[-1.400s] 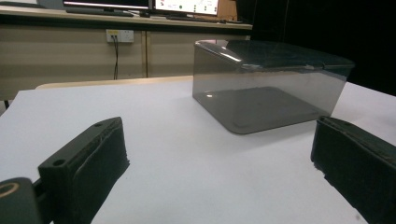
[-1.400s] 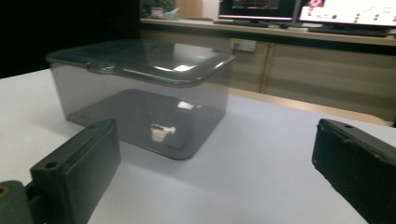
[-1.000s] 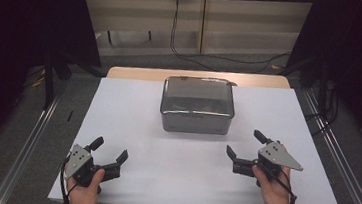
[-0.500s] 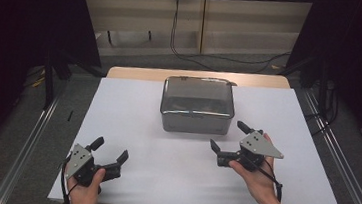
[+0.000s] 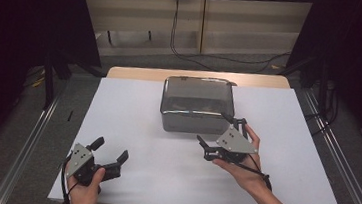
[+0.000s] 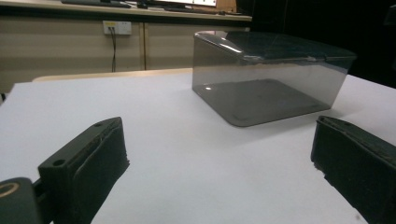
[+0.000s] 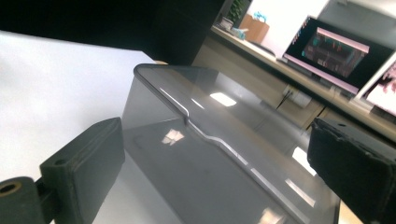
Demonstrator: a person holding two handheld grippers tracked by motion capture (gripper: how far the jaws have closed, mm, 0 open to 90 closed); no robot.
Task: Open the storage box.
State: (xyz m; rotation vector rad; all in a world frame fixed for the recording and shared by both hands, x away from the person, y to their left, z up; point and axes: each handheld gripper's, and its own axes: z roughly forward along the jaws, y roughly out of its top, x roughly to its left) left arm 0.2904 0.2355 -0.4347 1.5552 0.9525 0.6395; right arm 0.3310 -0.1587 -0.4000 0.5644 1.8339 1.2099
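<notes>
A smoky translucent plastic box with a lid [image 5: 197,105] stands at the back middle of the white table [image 5: 133,112]. My right gripper [image 5: 220,132] hangs open just in front of the box's near right corner, tilted, with nothing between its jaws. Through its own camera the box [image 7: 219,163] looms close between the two black jaws. My left gripper [image 5: 111,153] rests open near the table's front left, far from the box [image 6: 266,81], which stands ahead and to the right in the left gripper view.
A wooden strip [image 5: 136,72] edges the table's far side. Metal rails [image 5: 337,152] run along both sides of the table. Cables [image 5: 184,52] lie on the floor behind. A lit monitor [image 7: 334,53] stands on a counter in the right gripper view.
My right gripper has moved left and forward from the table's right side up to the box's front right corner. The left gripper has stayed put.
</notes>
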